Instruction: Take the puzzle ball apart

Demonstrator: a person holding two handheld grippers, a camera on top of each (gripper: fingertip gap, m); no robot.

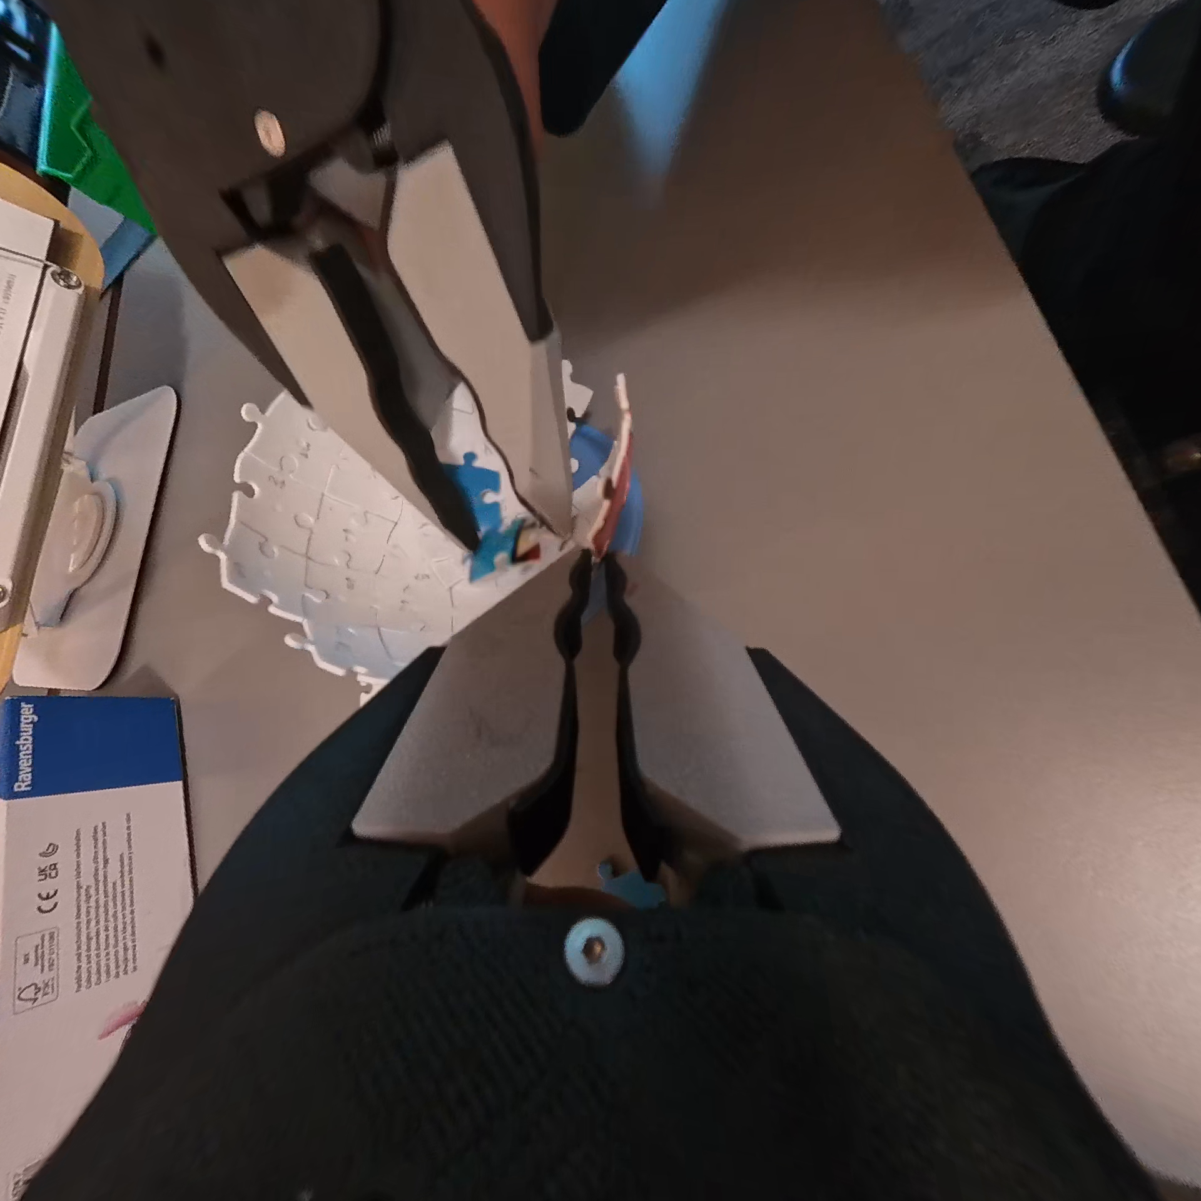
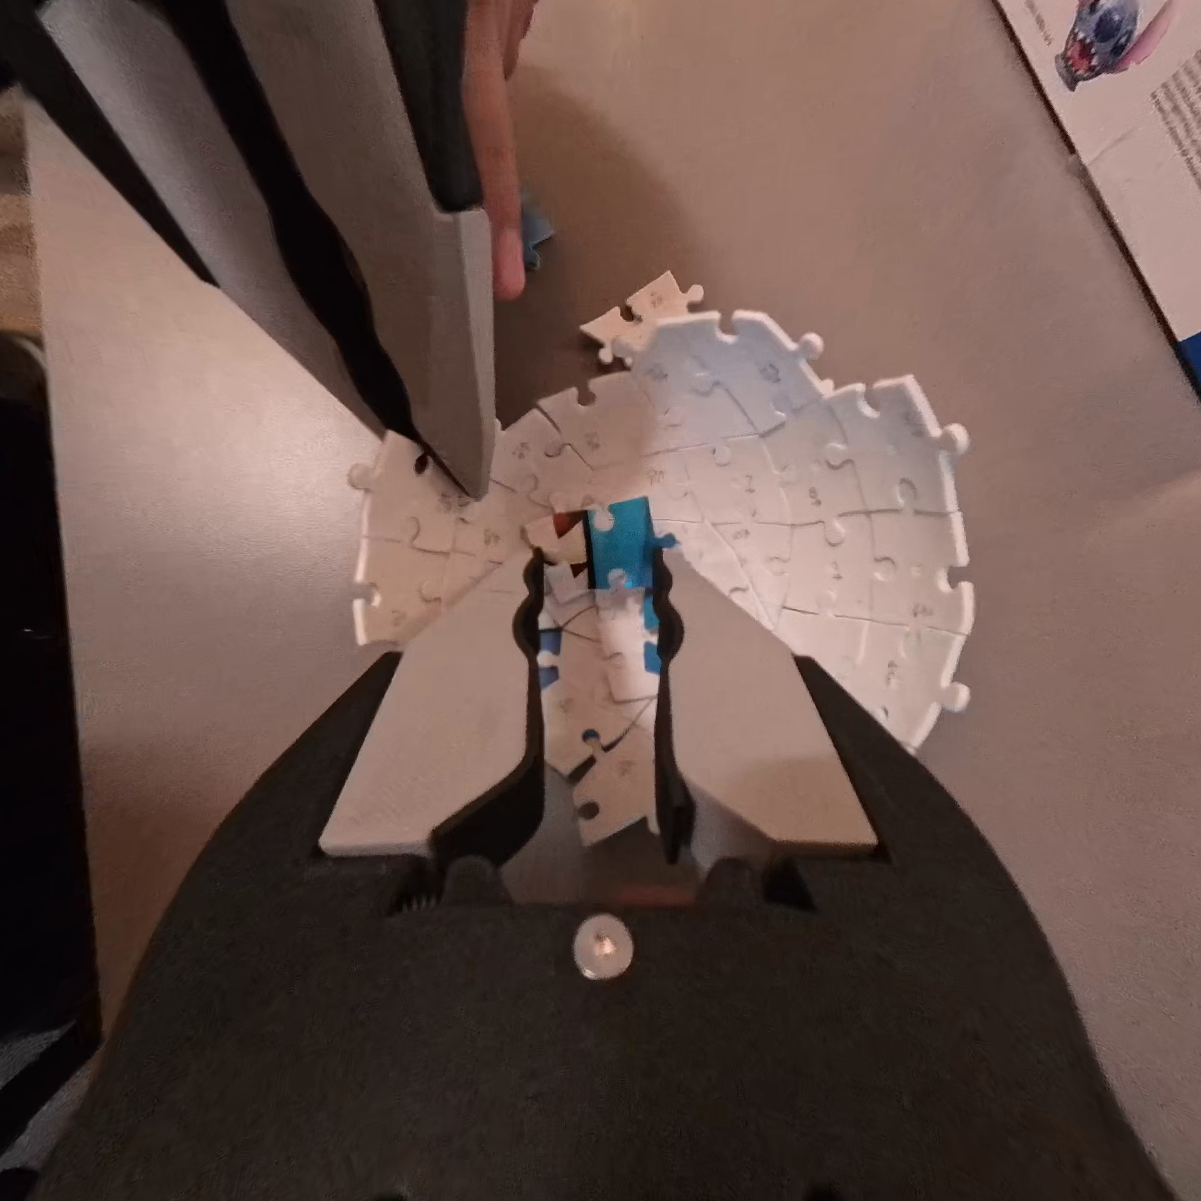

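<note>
Between the right gripper (image 2: 594,572) pads sat a blue piece (image 2: 617,542), its long axis along the fingers, jaws narrow and seemingly closed on it. Just beyond, the curved white puzzle (image 2: 812,520) spread rightward. Farther left, the left gripper (image 1: 593,562) pinched its rim, jaws nearly shut.

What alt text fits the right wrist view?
The right claw grips a blue puzzle piece over a curved white assembly of joined puzzle pieces on a beige table. The left claw pinches the assembly's edge.
</note>
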